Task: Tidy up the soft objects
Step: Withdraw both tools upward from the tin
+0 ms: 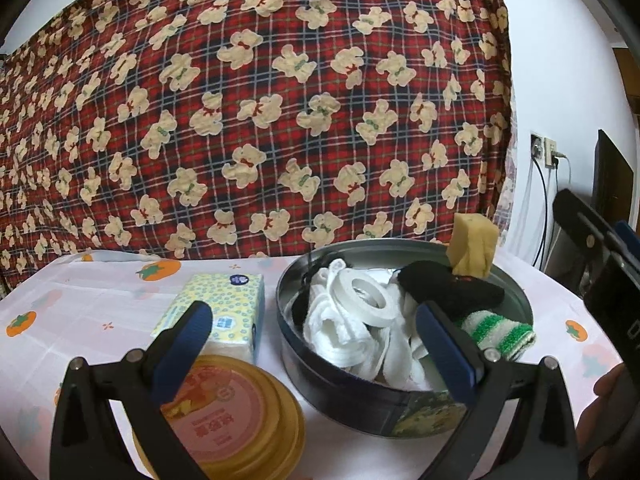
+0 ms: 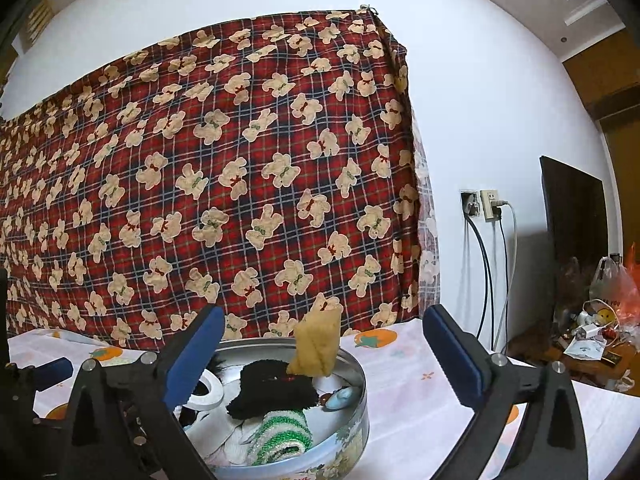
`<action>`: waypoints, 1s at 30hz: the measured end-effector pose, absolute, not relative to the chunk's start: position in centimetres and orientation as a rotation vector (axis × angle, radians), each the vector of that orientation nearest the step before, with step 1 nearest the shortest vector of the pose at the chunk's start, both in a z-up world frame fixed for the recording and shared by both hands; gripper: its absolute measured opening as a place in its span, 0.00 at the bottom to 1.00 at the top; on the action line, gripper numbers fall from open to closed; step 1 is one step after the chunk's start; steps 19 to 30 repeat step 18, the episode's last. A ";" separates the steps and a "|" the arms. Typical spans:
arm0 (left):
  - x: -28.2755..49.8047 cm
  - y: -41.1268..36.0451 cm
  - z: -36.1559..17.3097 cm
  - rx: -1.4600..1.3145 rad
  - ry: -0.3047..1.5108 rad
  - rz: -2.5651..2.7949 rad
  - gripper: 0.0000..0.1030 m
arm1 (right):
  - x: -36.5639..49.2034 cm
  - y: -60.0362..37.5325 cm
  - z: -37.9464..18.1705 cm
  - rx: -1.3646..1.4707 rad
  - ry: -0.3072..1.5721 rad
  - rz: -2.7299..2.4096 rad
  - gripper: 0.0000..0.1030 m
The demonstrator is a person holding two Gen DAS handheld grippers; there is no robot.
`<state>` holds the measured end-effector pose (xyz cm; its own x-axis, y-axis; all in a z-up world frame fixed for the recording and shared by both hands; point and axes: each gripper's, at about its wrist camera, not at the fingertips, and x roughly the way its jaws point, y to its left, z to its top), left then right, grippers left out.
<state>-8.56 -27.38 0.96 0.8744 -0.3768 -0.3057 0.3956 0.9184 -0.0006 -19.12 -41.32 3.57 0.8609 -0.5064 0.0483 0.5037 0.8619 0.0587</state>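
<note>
A red plaid bear-print cloth point(image 1: 256, 112) hangs behind the table, near wall sockets point(image 2: 482, 204) and a dark screen point(image 2: 576, 216).

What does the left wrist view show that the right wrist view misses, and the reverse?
Only the left wrist view: a tissue pack and a yellow lid beside the tin.
Only the right wrist view: a cluttered side table with plastic bags.
Both: the round tin holding a yellow sponge, black cloth and green striped sock.
</note>
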 end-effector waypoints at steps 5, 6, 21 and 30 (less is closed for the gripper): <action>-8.6 -27.4 1.0 0.066 0.301 -0.403 1.00 | -19.1 -41.3 3.6 0.043 -0.064 -0.528 0.98; -8.7 -27.4 1.0 0.069 0.300 -0.402 1.00 | -19.1 -41.3 3.6 0.043 -0.064 -0.527 0.98; -8.6 -27.4 1.2 0.071 0.301 -0.453 1.00 | -19.0 -41.3 3.5 0.047 -0.053 -0.530 0.98; -8.6 -27.4 1.2 0.071 0.301 -0.453 1.00 | -19.0 -41.3 3.5 0.047 -0.053 -0.530 0.98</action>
